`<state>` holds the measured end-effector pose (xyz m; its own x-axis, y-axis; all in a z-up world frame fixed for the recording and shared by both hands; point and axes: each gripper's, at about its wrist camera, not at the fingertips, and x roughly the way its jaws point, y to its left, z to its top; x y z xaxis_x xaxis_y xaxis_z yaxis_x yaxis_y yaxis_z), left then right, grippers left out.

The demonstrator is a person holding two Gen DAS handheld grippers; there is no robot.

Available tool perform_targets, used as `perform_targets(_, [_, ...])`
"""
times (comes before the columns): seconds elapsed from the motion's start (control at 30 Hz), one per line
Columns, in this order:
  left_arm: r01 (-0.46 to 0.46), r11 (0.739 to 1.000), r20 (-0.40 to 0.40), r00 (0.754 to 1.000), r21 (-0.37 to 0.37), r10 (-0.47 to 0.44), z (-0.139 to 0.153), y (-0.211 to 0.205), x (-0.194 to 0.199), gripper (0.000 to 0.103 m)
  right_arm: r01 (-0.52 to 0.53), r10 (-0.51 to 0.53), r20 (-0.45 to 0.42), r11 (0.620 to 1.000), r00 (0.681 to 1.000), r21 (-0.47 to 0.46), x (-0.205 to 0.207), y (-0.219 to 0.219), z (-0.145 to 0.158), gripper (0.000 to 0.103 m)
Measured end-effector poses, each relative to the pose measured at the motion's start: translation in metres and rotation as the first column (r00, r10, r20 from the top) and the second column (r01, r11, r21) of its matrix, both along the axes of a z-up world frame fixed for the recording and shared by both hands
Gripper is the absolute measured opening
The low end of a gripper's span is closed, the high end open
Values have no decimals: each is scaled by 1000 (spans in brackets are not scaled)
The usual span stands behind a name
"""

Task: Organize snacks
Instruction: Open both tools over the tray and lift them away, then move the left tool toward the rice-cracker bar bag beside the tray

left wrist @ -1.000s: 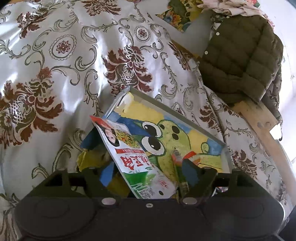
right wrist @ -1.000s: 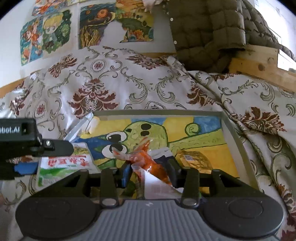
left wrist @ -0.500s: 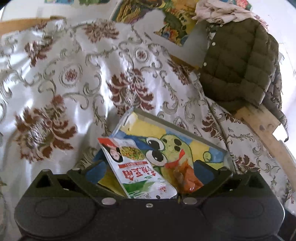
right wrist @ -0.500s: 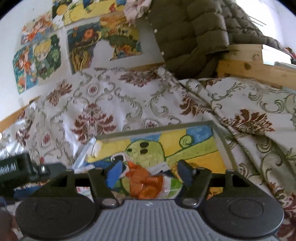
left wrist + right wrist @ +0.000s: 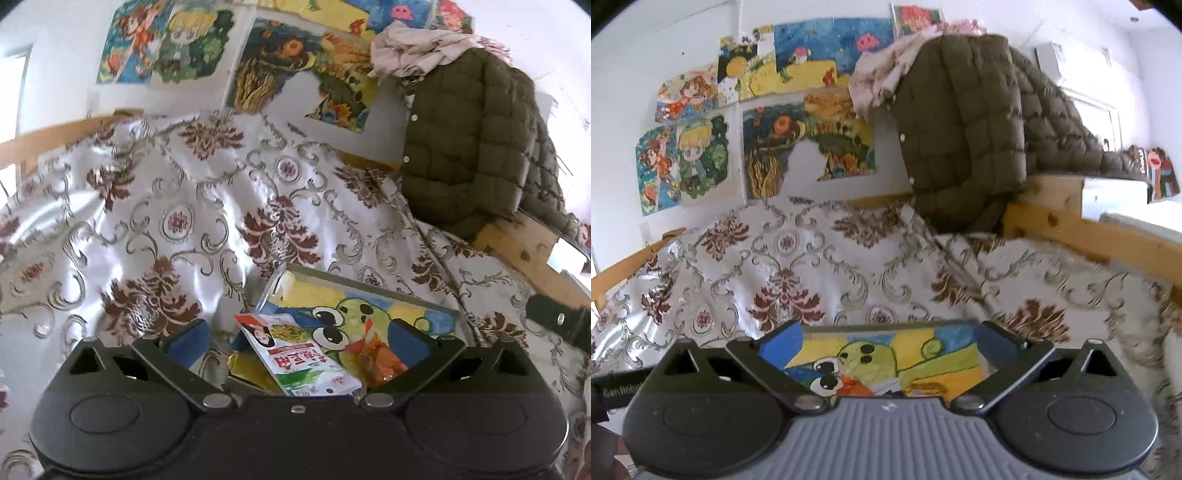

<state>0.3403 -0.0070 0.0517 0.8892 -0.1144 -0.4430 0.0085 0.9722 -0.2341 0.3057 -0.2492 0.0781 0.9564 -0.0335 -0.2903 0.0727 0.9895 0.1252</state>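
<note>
A tray (image 5: 373, 293) painted with a green frog lies on the bedspread; it also shows in the right wrist view (image 5: 886, 326). In it a white, red and green snack packet (image 5: 301, 360) leans on the left rim, and an orange snack bag (image 5: 380, 360) lies beside it. The orange bag (image 5: 855, 387) peeks out in the right wrist view next to a yellow-brown packet (image 5: 925, 389). My left gripper (image 5: 299, 341) is open and empty above the tray's near end. My right gripper (image 5: 888, 341) is open and empty above the tray.
The floral bedspread (image 5: 166, 221) covers the bed. An olive quilted jacket (image 5: 469, 147) hangs over the wooden bed frame (image 5: 517, 240) at the right. Paintings (image 5: 768, 122) cover the wall behind. The right gripper's body (image 5: 557, 321) shows at the right edge of the left wrist view.
Both grippers opened, let go of their snacks and lifted back. The white-green packet and the orange bag now lie in the tray, and both views tilted up toward the wall.
</note>
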Motion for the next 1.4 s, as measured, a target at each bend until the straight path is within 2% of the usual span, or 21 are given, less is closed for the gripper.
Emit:
perform_targets(0.17, [-6,999,47,999,-41,8,15,-4,-36,102,-32,32,-7,999,999,27,-24,-5,13,103])
perform_targets(0.43, [-18,1000,50,999,-26,19,13,-6,-89,102,-1,1,1,998,1000,-58,-87,-6,4,103])
perform_targets(0.6, [-23,1000,5,1000,-17,23,-5,-6,-115,102,23,-24,-24,999,999,-48,-122,-13,-11,103])
perform_targets(0.83, [7,999,-78,997,46,-3,-36,-10,-155,102,34,-37,-109,999,993,-32,-159,-22,-38,103])
perform_targets(1.13, [35,993,-88,996,111,-25,-45,-21,-184,102,42,-60,-206,995,977,-90,-196,-8,-65,103])
perform_targets(1.4, [79,983,-159,986,167,-52,-60,-25,-199,102,37,-55,-267,997,962,-72,-211,-8,-81,103])
